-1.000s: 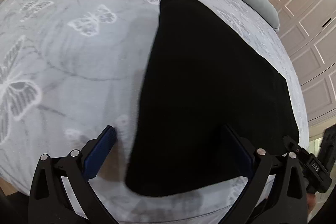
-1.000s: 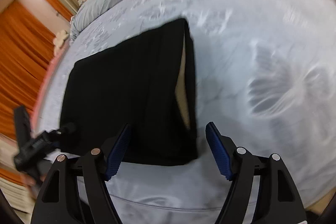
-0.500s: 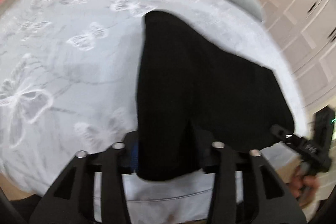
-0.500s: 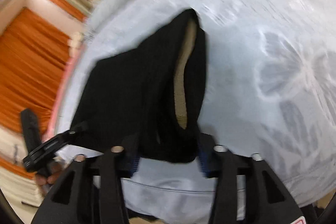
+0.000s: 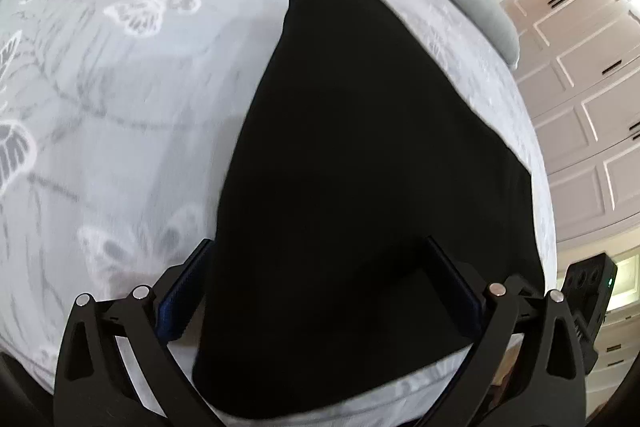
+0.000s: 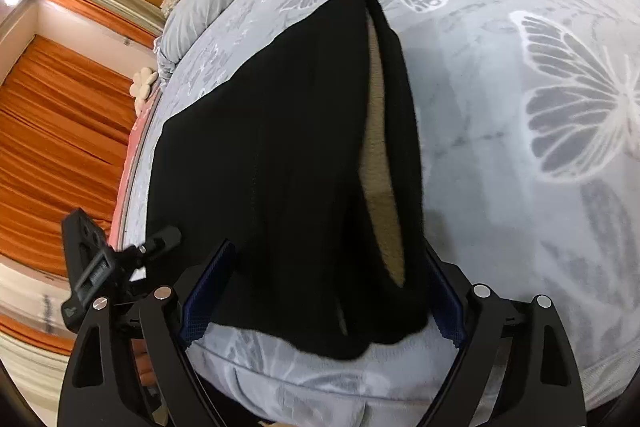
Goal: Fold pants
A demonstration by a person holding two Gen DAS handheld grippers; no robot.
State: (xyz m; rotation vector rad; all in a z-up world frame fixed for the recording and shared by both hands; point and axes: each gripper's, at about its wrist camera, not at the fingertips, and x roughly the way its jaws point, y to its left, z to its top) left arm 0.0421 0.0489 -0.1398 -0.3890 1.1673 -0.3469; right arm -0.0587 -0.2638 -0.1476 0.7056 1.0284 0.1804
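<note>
Both grippers have just spread their jaws again: left gripper [image 5: 320,291] and right gripper [image 6: 326,291] stand wide, holding nothing. Folded black pants [image 5: 360,167] lie flat on the butterfly bedspread [image 5: 120,107], near edge between the fingers.

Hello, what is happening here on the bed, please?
A person is folding black pants on a bed with a butterfly-print cover. The left hand-held gripper and right hand-held gripper each straddle the near edge of the folded pants; their jaws have just been opening and stand wide, gripping nothing. A tan lining shows along one side.
</note>
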